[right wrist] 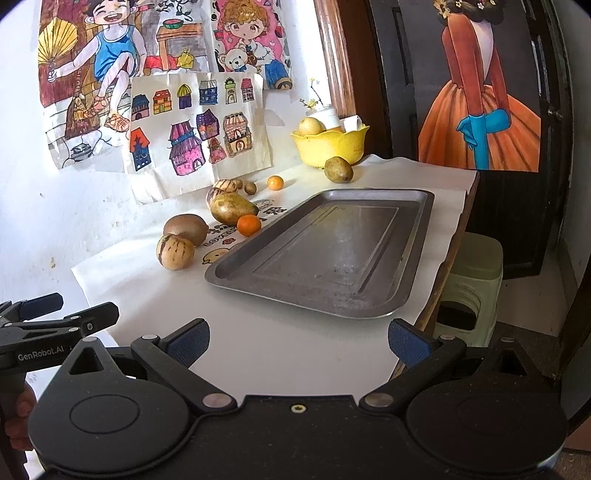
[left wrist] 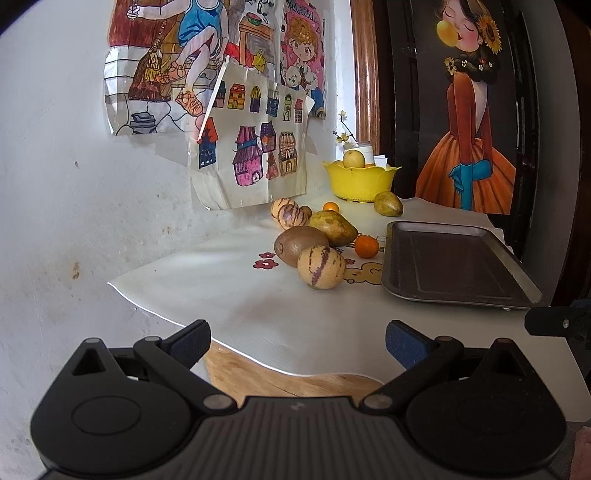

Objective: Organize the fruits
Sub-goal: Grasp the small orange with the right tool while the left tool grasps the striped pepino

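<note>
Striped melons (right wrist: 175,254), kiwi (right wrist: 186,228), mangoes (right wrist: 232,208), oranges (right wrist: 248,225) scattered beside empty dark tray (right wrist: 413,258)

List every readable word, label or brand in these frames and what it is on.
"GenRobot.AI": on the left gripper's arm, right wrist view.
"LOVE...": partly readable print on the tablecloth, rest hidden by fruit.
"MORNI...": cut off at the frame top, on the pink drawing.
Other tablecloth print: too blurred to read.

The left hand-held gripper (left wrist: 297,341) hovers spread wide above the table edge, striped melon (left wrist: 320,267) and tray (left wrist: 458,264) ahead.
</note>
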A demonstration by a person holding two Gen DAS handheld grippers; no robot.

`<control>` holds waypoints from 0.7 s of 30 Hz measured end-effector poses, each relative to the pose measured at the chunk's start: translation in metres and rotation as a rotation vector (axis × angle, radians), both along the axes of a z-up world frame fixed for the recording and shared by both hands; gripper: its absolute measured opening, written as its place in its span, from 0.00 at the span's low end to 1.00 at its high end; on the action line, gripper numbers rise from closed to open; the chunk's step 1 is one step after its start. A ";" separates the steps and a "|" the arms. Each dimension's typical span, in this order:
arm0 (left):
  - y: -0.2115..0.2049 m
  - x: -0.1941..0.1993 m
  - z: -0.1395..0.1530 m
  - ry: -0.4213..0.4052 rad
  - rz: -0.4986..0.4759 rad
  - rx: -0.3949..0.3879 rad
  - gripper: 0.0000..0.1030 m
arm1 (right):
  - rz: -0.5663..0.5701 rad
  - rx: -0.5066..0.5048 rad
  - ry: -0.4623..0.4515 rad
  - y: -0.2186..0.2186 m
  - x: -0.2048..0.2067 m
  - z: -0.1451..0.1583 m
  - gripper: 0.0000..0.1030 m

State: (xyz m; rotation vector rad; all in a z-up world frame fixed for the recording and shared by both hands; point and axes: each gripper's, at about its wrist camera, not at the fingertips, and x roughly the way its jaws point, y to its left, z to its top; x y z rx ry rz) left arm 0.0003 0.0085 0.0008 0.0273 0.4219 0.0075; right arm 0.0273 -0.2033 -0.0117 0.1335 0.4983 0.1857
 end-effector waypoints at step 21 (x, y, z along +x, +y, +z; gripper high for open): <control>0.028 0.069 0.030 0.089 -0.058 -0.114 1.00 | 0.305 0.042 0.103 -0.015 0.080 0.110 1.00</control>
